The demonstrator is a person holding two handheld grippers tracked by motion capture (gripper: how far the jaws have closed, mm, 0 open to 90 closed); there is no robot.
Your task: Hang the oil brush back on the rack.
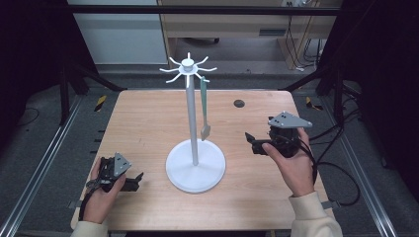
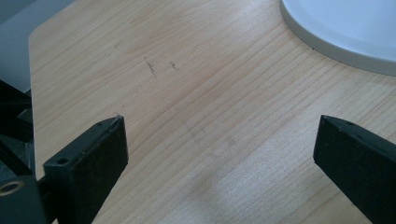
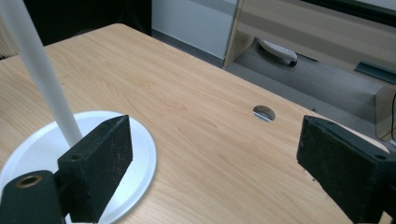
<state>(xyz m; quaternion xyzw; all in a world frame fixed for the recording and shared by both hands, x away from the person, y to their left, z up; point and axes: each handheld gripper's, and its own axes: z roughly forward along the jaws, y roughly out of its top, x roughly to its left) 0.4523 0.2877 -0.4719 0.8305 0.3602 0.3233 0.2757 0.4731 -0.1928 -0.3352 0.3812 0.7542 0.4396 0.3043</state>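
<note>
A white metal stand with hook arms stands mid-frame on the light wooden bench, a pale green spatula hanging from it. Left gripper at lower left and right gripper at right both have fingers spread wide, holding nothing.

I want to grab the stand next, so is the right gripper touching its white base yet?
Apart. In the high view, bare wood separates the right gripper from the white base; its jaws stand open and empty.

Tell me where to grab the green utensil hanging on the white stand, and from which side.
Grip the green utensil mid-handle, the long, straight, free-hanging part below its hook. Come in with the right tool, level, from the person's right: the utensil hangs on that side of the stand's pole, and that tool, jaws open, already faces it.
</note>
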